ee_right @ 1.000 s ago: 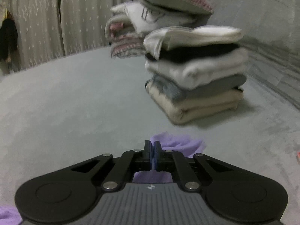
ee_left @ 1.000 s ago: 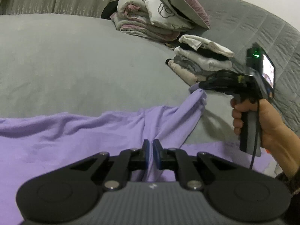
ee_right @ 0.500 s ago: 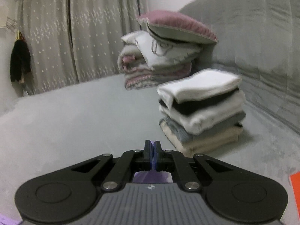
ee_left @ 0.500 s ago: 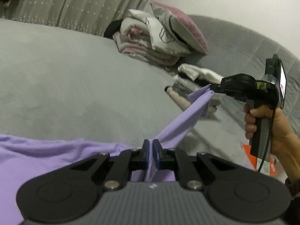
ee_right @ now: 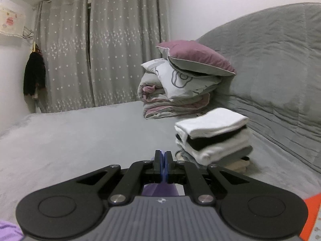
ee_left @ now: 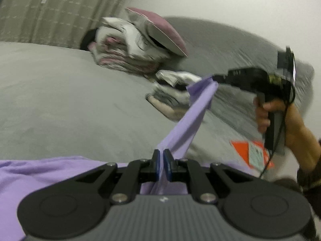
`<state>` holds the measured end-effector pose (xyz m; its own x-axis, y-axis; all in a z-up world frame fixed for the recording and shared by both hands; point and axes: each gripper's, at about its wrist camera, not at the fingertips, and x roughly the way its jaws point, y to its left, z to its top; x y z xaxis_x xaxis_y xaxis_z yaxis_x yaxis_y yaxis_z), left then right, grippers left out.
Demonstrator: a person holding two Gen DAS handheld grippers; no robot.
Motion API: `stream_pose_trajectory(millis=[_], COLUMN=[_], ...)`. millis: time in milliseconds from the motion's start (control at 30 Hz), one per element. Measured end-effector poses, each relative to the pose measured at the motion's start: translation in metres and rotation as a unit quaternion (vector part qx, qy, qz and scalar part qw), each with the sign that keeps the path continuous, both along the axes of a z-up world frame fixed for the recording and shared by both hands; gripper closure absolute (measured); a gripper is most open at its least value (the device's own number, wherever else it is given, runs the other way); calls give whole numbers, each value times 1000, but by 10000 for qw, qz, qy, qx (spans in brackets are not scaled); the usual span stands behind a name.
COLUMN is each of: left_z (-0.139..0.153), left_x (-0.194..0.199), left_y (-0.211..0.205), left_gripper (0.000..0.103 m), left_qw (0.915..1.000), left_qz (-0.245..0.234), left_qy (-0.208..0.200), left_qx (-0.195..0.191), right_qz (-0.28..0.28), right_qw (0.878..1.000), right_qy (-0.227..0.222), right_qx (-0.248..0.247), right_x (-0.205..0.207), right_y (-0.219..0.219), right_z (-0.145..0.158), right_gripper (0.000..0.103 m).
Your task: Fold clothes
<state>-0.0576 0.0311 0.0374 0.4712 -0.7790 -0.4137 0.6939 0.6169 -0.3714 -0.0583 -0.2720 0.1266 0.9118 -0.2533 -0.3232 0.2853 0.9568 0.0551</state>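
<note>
grey bed under star-print curtains carries folded stacks. both tools are clamped on one lilac garment: left tool pinches an edge low, right tool holds its end high ahead-right, stretching a taut band, probably to straighten an edge; the rest lies below-left.

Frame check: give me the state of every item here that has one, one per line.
purple garment: partly lifted, pulled taut between both grippers, rest lying on the bed.
left gripper: shut on the purple garment.
right gripper: shut on the purple garment.
stack of clothes: folded, piled on the bed.
curtains: drawn closed.
</note>
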Motion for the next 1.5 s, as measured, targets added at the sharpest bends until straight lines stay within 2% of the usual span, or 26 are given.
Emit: stream_pose_trajectory(millis=[167,267,367,533,633,667,700,833,933,967,1067,1167,1267,1333,1433,1500], left_z=[-19,-31,-42,-56,-55,-53,-50,-41,-38,-38,-37,-35,-31,-27,-18,-15], left_x=[-18,-23,-24,-25,-25,-25,-25,-21,-14,-11,-4,0,3,6,15,21], left_y=[-10,-15,-18,-24,-18,-12,-8,17,40,49,79,107,136,152,177,192], left_gripper=[97,97,97,94,89,84,81,68,65,63,63,60,58,54,51,51], left_qw=[9981,9960,9937,9877,9878,9887,9895,9925,9902,9881,9775,9657,9519,9424,9284,9223], left_qz=[-437,-559,-647,-805,-812,-757,-703,-183,464,712,1515,2155,2741,3069,3500,3665], left_qy=[109,236,354,559,603,591,567,542,684,767,1004,1106,1082,969,763,804], left_qx=[424,662,843,1221,1186,1150,1129,1077,1125,1129,1074,930,840,906,987,928], right_qz=[-141,-260,-451,-827,-1099,-1143,-1082,-834,-647,-585,-392,326,1042,1521,2262,2688], right_qw=[9996,9980,9942,9826,9680,9641,9653,9697,9725,9734,9756,9700,9578,9447,9145,8933], right_qy=[257,583,938,1619,2229,2373,2353,2270,2208,2187,2126,2292,2444,2574,2902,3127], right_qx=[33,24,268,388,334,326,331,347,360,364,381,741,1096,1345,1681,1790], right_x=[-36,-52,-70,-92,-94,-94,-92,-84,-78,-76,-70,-45,-21,-4,26,47], right_y=[-13,-24,-37,-51,-59,-62,-59,-51,-44,-42,-35,-14,7,21,49,69], right_z=[-22,-45,-70,-110,-130,-135,-133,-123,-115,-113,-105,-105,-104,-106,-115,-122], right_gripper=[98,98,98,98,98,98,98,96,79,75,75,75,75,75,74,73])
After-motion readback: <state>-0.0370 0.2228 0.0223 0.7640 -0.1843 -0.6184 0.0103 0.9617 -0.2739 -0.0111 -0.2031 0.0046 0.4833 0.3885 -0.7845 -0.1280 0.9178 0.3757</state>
